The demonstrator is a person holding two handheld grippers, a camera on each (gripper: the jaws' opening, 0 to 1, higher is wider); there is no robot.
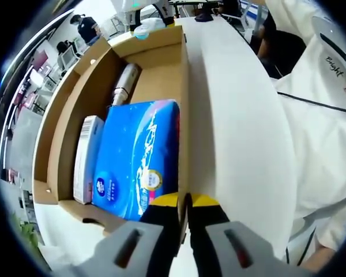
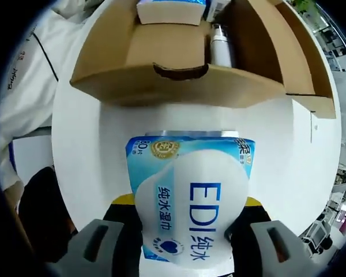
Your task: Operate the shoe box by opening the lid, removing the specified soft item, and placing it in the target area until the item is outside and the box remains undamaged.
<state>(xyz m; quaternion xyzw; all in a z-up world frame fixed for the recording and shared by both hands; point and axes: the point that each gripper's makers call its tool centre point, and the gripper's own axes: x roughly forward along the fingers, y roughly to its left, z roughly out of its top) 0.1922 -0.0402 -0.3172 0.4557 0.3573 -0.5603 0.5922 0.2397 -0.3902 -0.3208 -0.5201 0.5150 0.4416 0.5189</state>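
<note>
Wipes pack [image 2: 190, 202] between right fingers [image 2: 124, 210]

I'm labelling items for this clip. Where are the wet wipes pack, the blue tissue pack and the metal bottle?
wet wipes pack [image 2: 190, 202]: right gripper view, front face.
blue tissue pack [image 1: 137, 158]: left gripper view, top face.
metal bottle [image 1: 125, 83]: left gripper view, its body.

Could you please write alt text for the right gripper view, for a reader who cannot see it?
The right gripper holds a light blue wipes pack between its jaws, above a white table. Beyond it stands an open cardboard box with a metal bottle and a blue pack inside; a person's white sleeve is at the left.
</note>
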